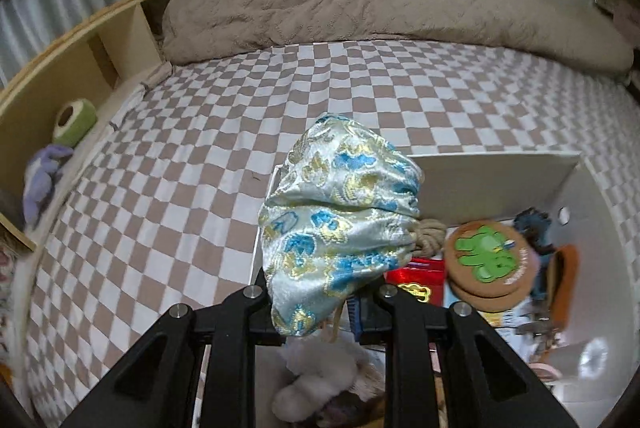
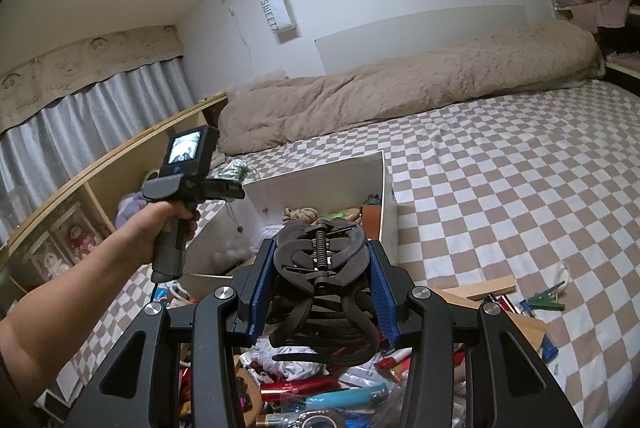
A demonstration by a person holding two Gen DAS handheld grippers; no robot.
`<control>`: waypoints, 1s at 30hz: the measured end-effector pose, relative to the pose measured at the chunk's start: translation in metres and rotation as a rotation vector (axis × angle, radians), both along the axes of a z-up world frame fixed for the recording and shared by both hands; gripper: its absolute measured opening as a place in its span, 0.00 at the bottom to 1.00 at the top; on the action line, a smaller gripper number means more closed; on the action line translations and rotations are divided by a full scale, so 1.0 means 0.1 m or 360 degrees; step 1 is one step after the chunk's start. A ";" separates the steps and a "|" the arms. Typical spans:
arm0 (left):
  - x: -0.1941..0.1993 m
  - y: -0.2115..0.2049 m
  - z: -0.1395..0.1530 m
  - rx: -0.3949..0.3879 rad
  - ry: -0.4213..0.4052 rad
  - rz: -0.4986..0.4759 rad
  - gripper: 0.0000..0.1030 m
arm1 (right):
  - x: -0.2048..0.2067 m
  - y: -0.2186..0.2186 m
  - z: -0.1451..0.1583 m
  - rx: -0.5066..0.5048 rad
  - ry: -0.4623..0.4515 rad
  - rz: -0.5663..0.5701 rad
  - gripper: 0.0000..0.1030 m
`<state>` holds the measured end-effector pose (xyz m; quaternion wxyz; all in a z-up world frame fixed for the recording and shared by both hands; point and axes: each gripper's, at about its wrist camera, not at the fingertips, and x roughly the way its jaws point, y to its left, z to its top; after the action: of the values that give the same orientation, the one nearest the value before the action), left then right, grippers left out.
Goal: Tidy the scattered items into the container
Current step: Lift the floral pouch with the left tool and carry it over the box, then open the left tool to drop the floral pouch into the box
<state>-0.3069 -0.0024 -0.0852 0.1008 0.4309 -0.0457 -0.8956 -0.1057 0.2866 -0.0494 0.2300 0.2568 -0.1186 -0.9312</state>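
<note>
Checkered bed bears white box, beige duvet.

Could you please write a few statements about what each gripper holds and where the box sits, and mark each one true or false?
1. The left gripper holds a brocade pouch. True.
2. The right gripper is empty. False: it is shut on a dark hair claw.
3. The white box sits on the checked bedsheet. True.
4. The white box is empty. False: a frog coaster and a rope knot lie inside.

Brocade pouch (claw-held) over box
</note>
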 end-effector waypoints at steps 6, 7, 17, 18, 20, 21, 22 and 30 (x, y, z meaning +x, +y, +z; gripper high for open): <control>-0.10 0.08 -0.14 -0.0093 -0.0093 0.0002 0.21 | 0.00 0.00 -0.01 0.0002 -0.0009 -0.0007 0.44; -0.14 0.11 -0.15 -0.0106 -0.0109 0.0010 0.21 | -0.01 0.00 -0.01 0.0002 -0.0012 -0.0007 0.44; -0.26 -0.03 -0.36 -0.0157 -0.0258 0.0149 0.22 | -0.01 -0.02 -0.02 0.0013 -0.0022 -0.0013 0.44; -0.25 -0.04 -0.37 -0.0139 -0.0267 0.0145 0.26 | -0.01 -0.02 -0.01 0.0011 -0.0023 -0.0012 0.44; -0.25 -0.02 -0.37 -0.0063 -0.0271 0.0101 0.43 | -0.01 -0.02 -0.01 0.0014 -0.0025 -0.0013 0.44; -0.25 0.00 -0.37 -0.0036 -0.0267 0.0074 0.55 | -0.01 -0.03 -0.01 0.0016 -0.0028 -0.0015 0.44; -0.23 0.03 -0.37 -0.0009 -0.0271 0.0062 0.65 | -0.01 -0.02 -0.02 0.0016 -0.0031 -0.0017 0.44; -0.12 0.24 -0.22 -0.0031 -0.0203 0.0009 0.78 | -0.02 0.00 -0.03 0.0005 -0.0043 -0.0021 0.44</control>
<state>-0.3191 0.0219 -0.1076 0.1044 0.4864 -0.0594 -0.8655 -0.1073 0.2870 -0.0523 0.2219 0.2689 -0.1217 -0.9293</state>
